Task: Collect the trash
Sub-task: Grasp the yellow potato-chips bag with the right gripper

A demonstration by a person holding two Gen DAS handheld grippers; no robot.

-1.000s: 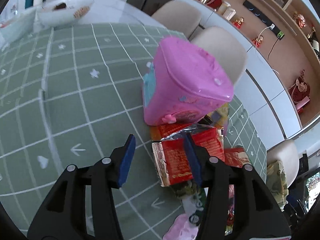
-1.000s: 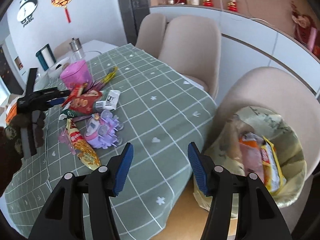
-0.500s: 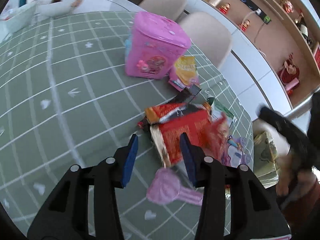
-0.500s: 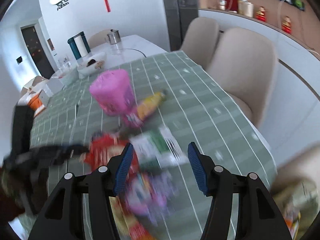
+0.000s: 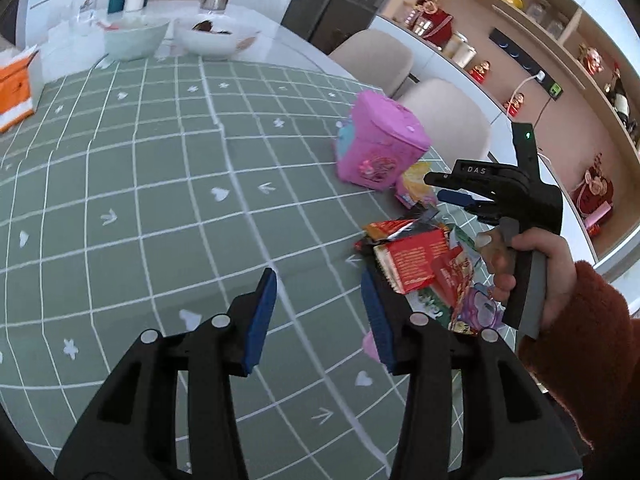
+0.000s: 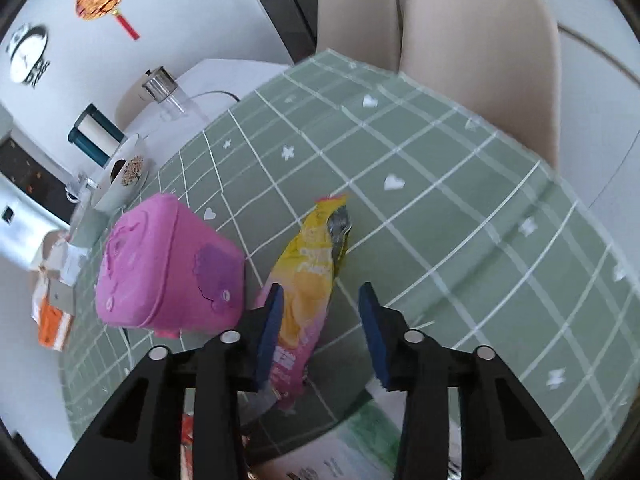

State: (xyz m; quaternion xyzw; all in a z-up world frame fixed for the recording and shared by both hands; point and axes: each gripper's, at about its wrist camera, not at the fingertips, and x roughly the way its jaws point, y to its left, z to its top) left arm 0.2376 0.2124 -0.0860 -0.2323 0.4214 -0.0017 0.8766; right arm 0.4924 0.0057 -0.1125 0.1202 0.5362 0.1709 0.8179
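Observation:
A pile of snack wrappers lies on the green checked tablecloth (image 5: 160, 200). A red wrapper (image 5: 412, 260) is at the pile's near side, just right of my open, empty left gripper (image 5: 320, 316). A yellow and pink snack bag (image 6: 308, 280) lies beside a pink box (image 6: 168, 268); the same bag shows in the left wrist view (image 5: 416, 186). My right gripper (image 6: 320, 320) is open and hovers over the near end of this bag, which lies between its blue pads. The right gripper also shows in the left wrist view (image 5: 464, 200).
Pink box (image 5: 380, 152) stands behind the pile. A purple toy (image 5: 480, 308) lies under the right hand. Two bowls (image 5: 216, 36), a kettle and an orange carton (image 5: 12, 88) stand at the far end. Beige chairs (image 6: 480, 52) line the table's far side.
My right gripper swung from the bag on the chair to the table and now hovers over the yellow bag. My left gripper pulled back from the red wrapper.

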